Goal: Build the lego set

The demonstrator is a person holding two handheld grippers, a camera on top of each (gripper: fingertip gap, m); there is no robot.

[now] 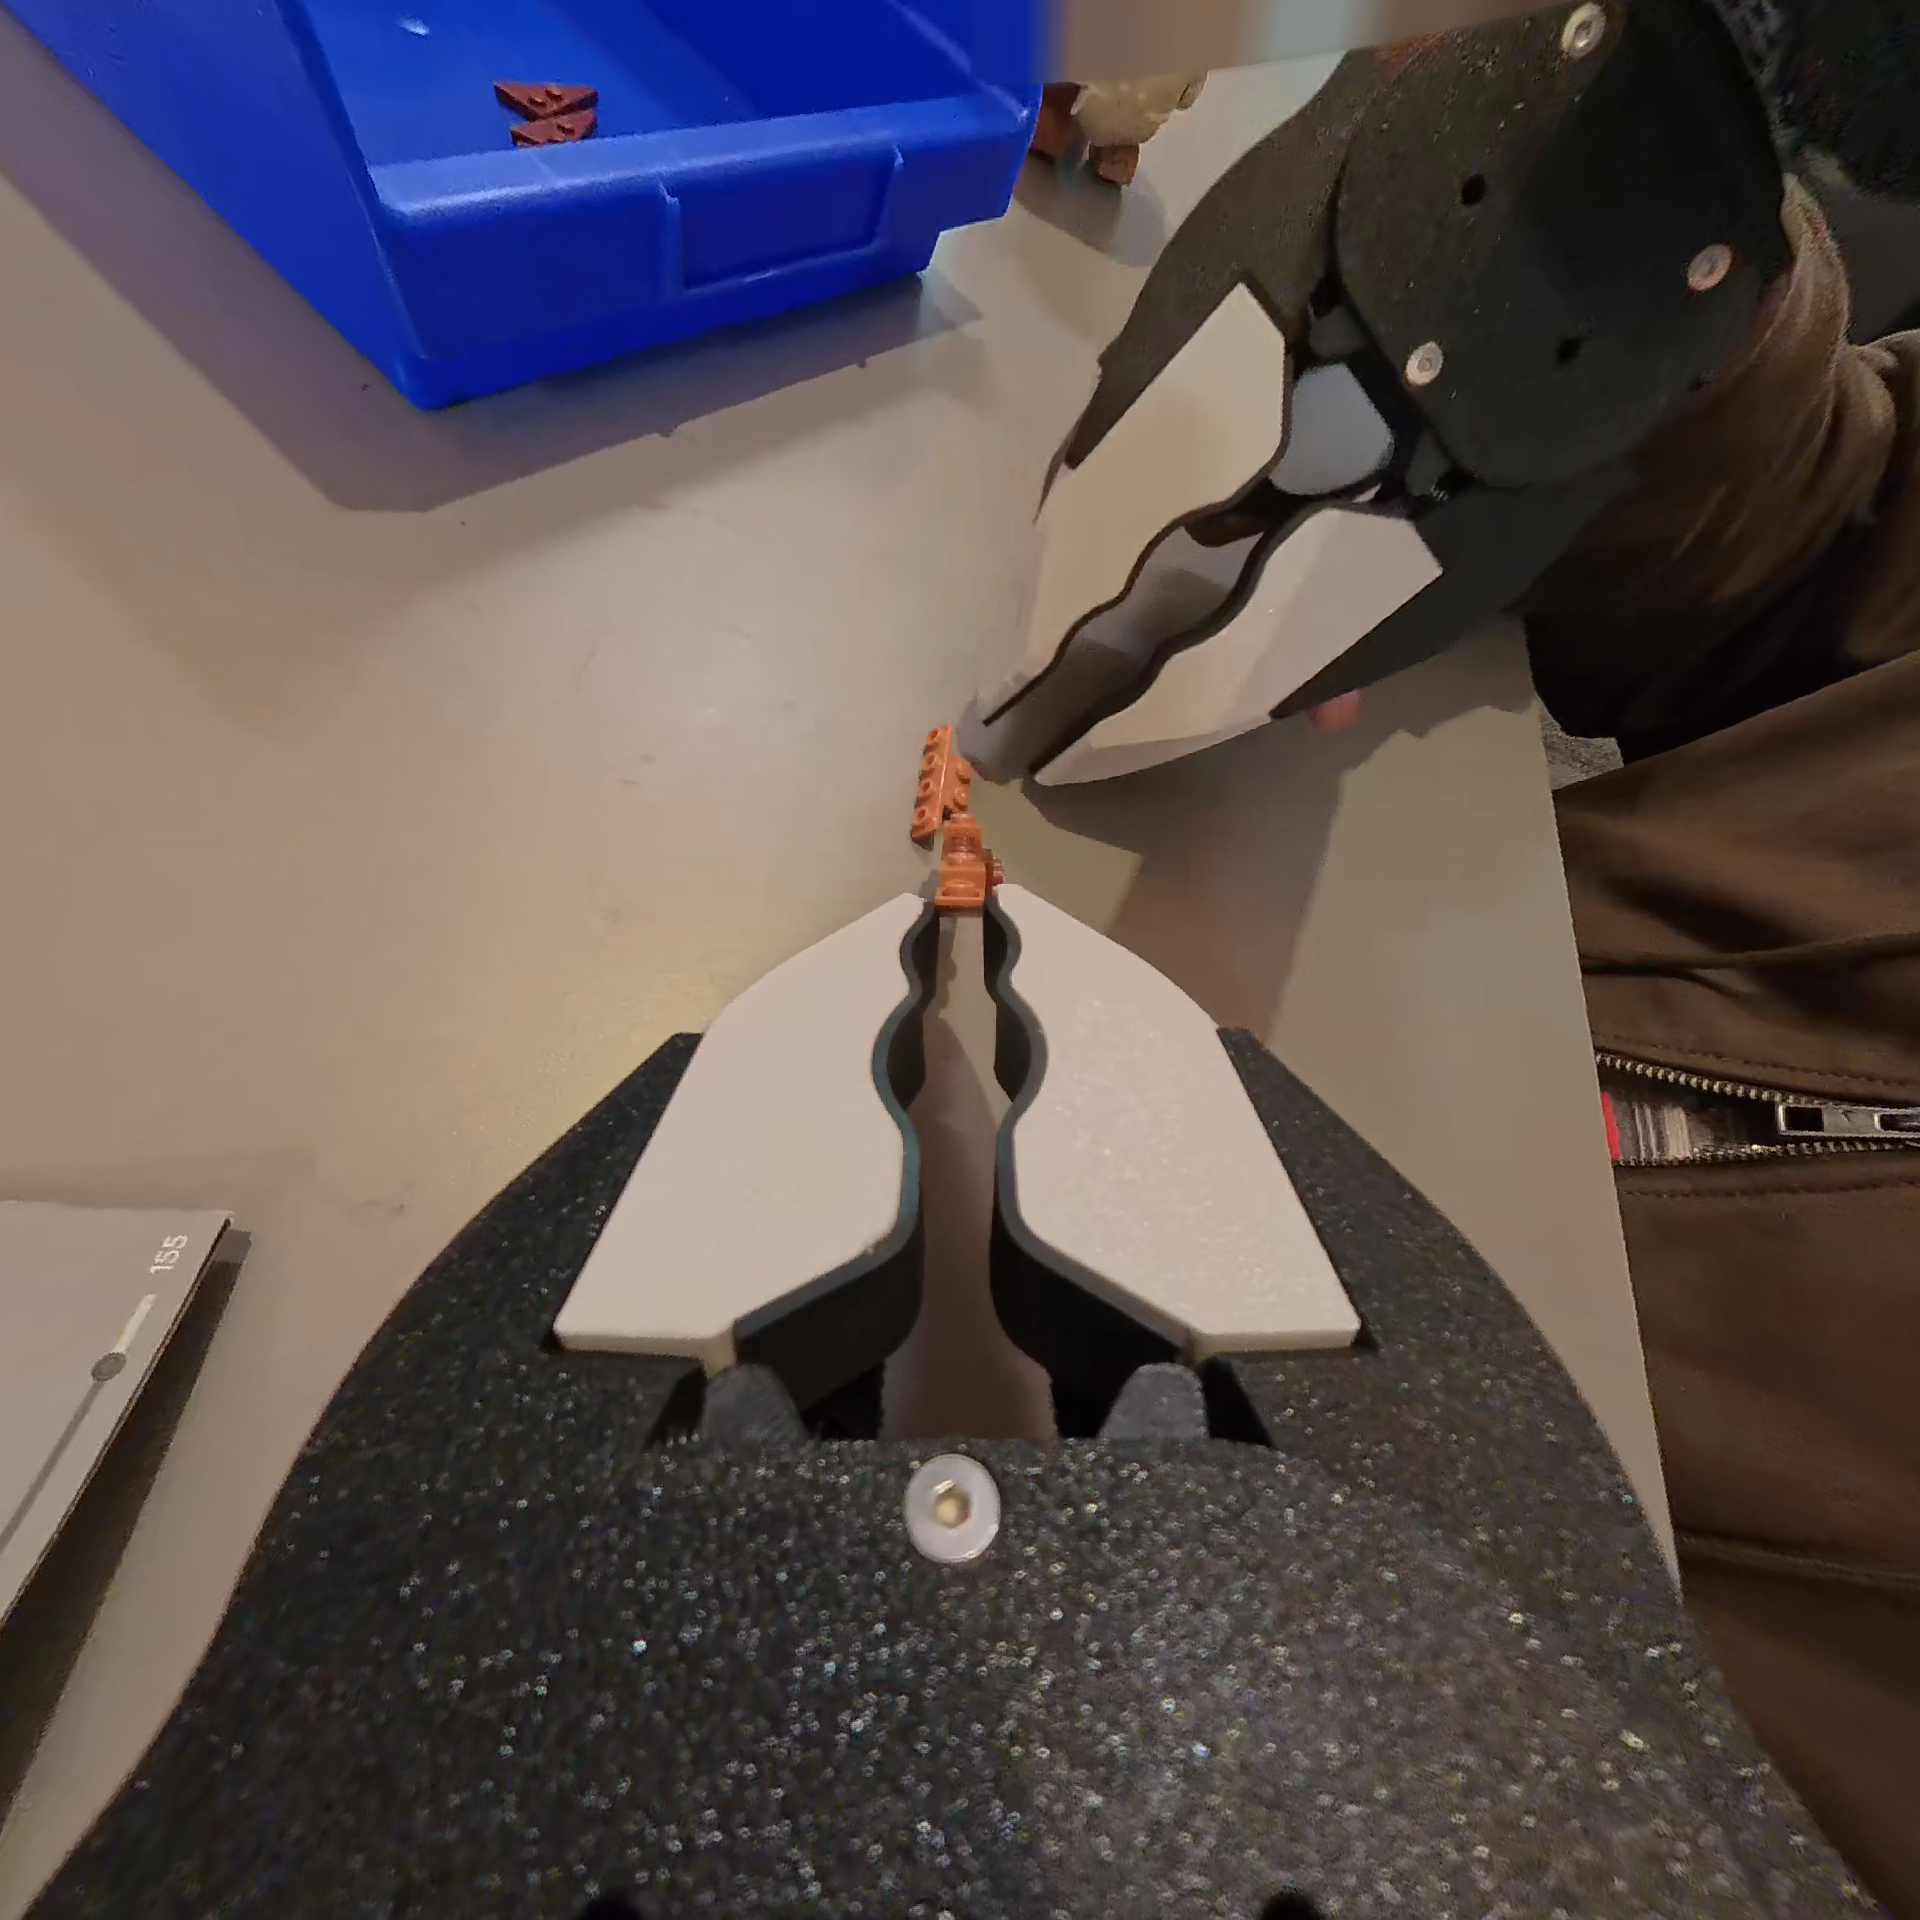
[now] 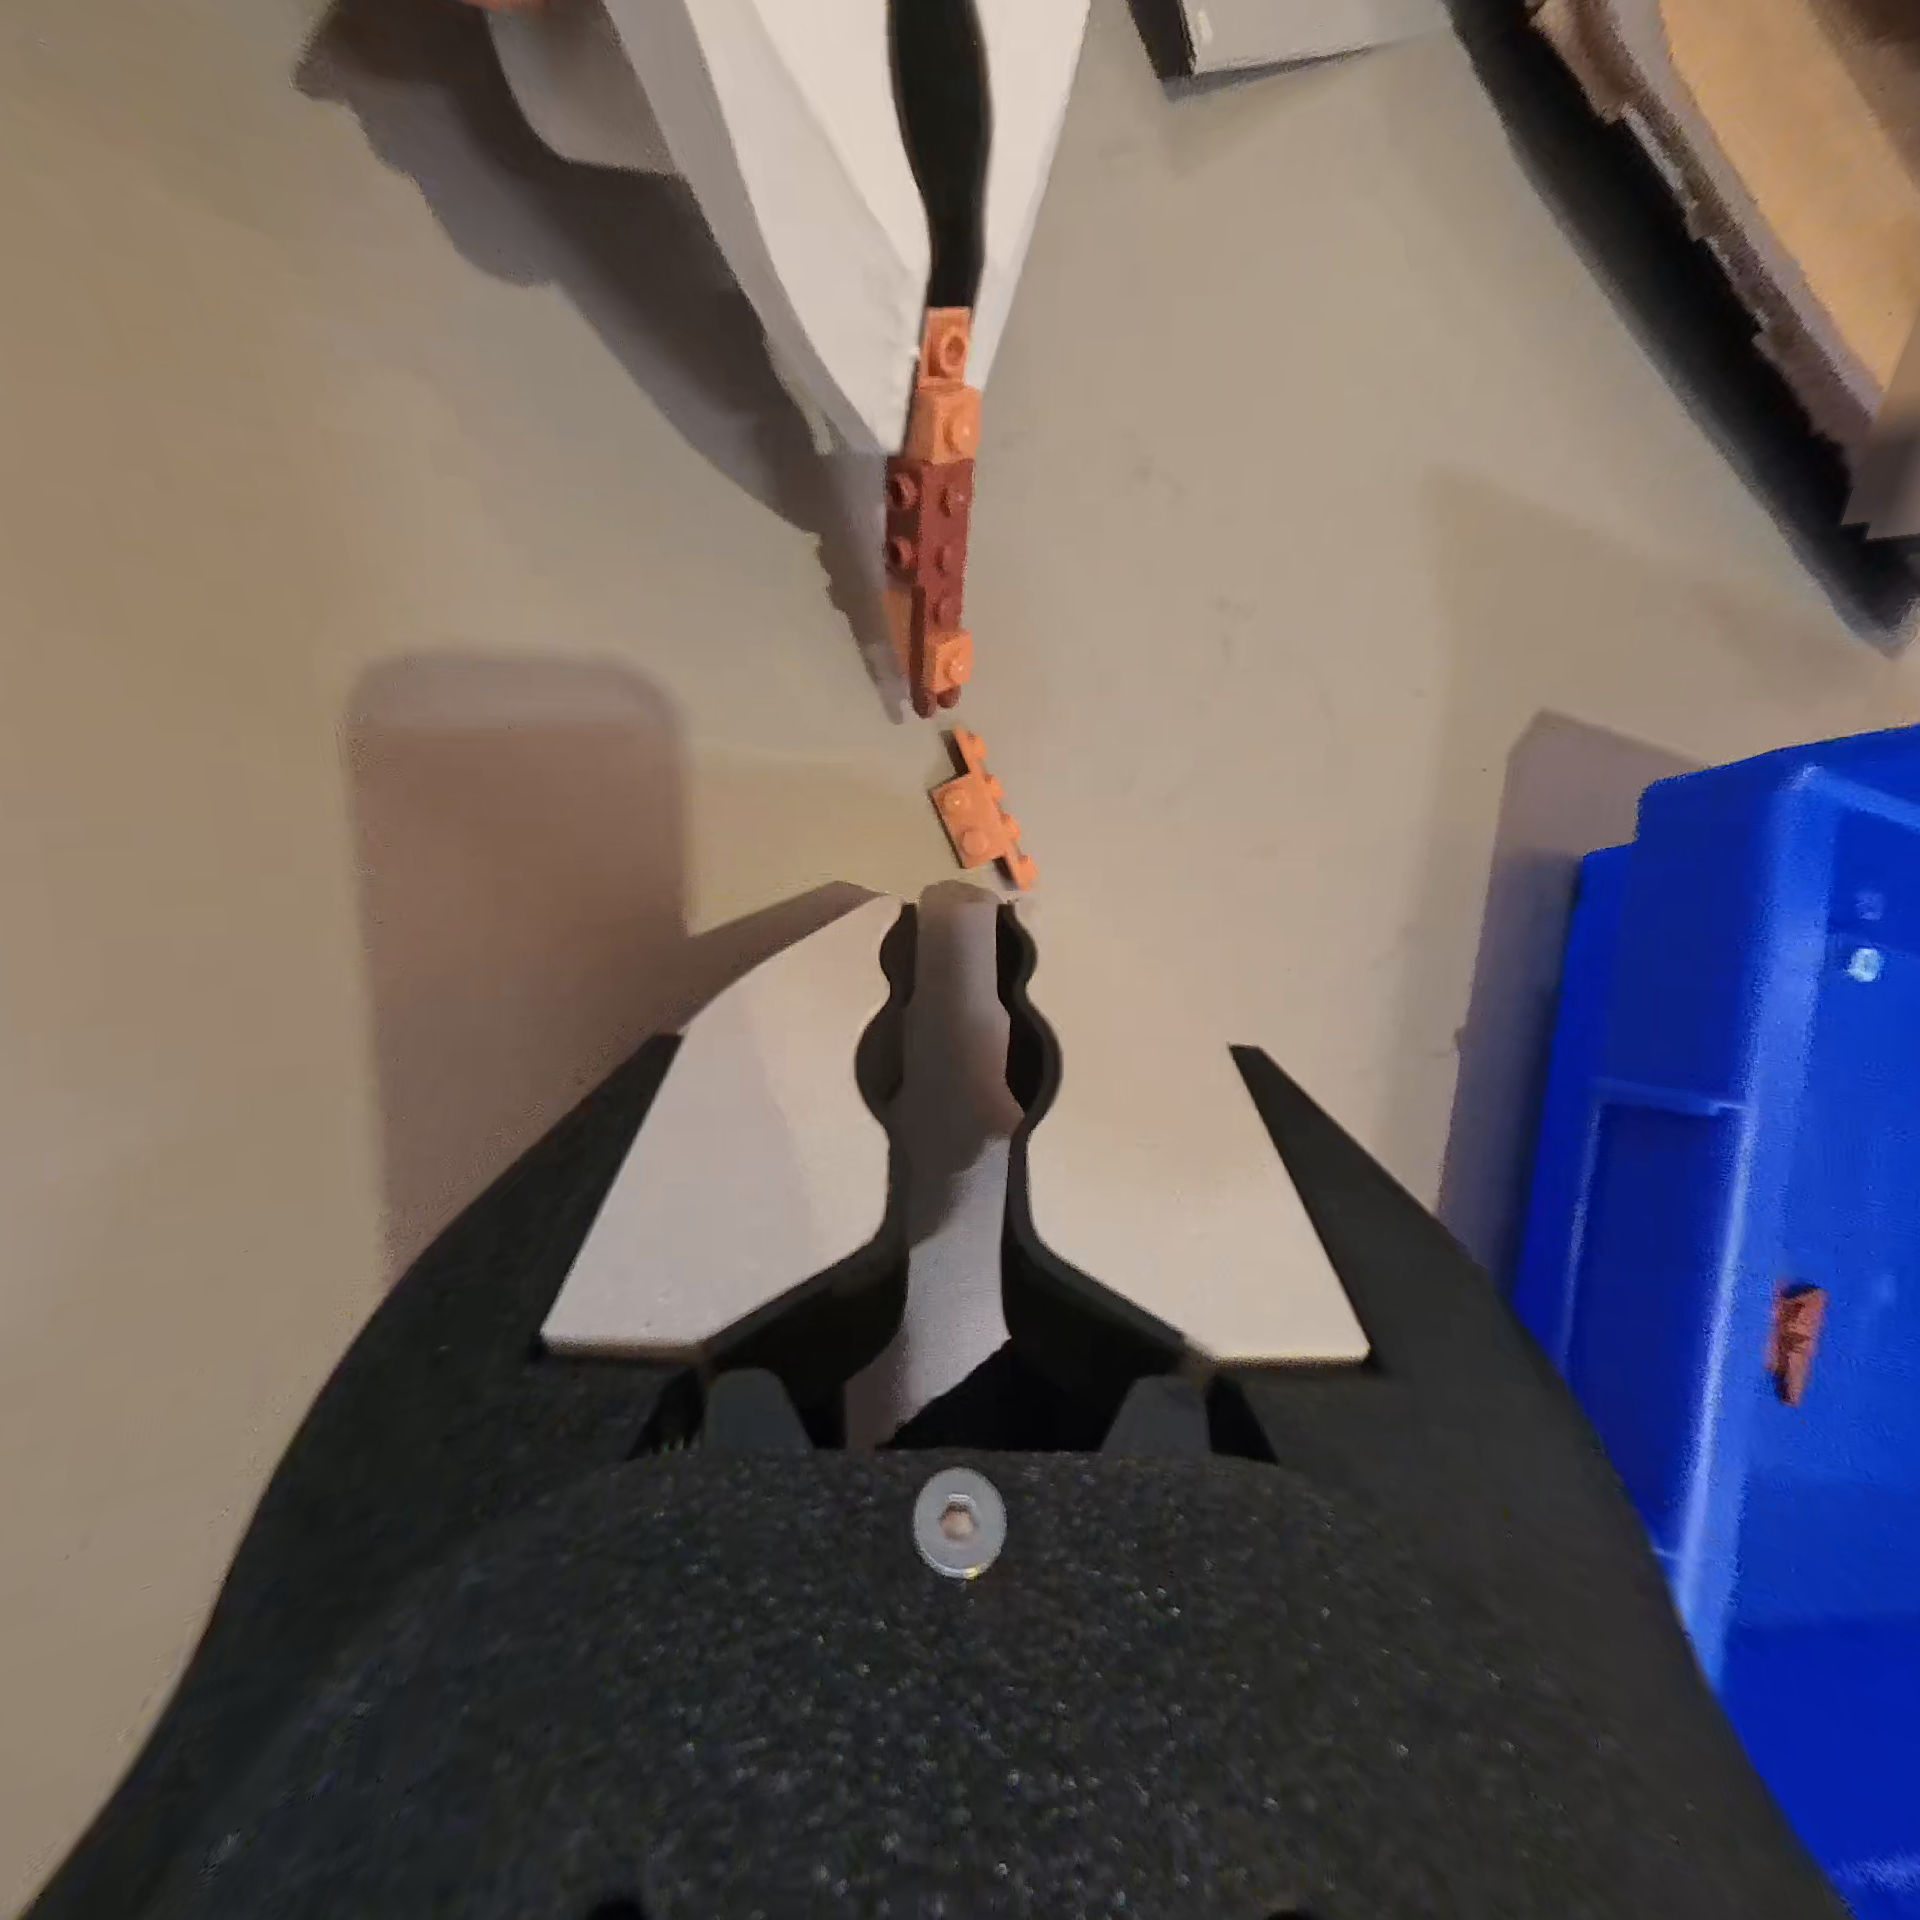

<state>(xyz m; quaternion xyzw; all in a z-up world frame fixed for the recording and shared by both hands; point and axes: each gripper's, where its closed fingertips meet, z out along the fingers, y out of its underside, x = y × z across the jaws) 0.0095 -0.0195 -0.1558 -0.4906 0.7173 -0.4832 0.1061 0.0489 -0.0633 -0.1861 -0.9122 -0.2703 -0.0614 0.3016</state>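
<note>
My left gripper [image 1: 961, 906] is shut on a small stack of orange and dark red-brown bricks [image 1: 964, 868], which sticks out past its fingertips. The same stack [image 2: 935, 499] shows in the right wrist view, held by the left gripper [image 2: 951, 343] coming in from the top. A loose orange plate piece [image 2: 982, 810] sits between the two grippers, just beyond my right gripper [image 2: 961, 902], whose jaws stand slightly apart with nothing between them. In the left wrist view the plate [image 1: 938, 784] is at the right gripper's [image 1: 982, 748] tip. I cannot tell whether it rests on the table.
A blue bin [image 1: 623, 260] stands at the far left with dark red wedge plates [image 1: 545, 104] inside; it also shows on the right of the right wrist view [image 2: 1714, 1143]. A grey booklet [image 1: 94, 1382] lies near left. A person's brown jacket [image 1: 1766, 1039] is past the table edge. My hands' fingertips stand some 7 cm from each other.
</note>
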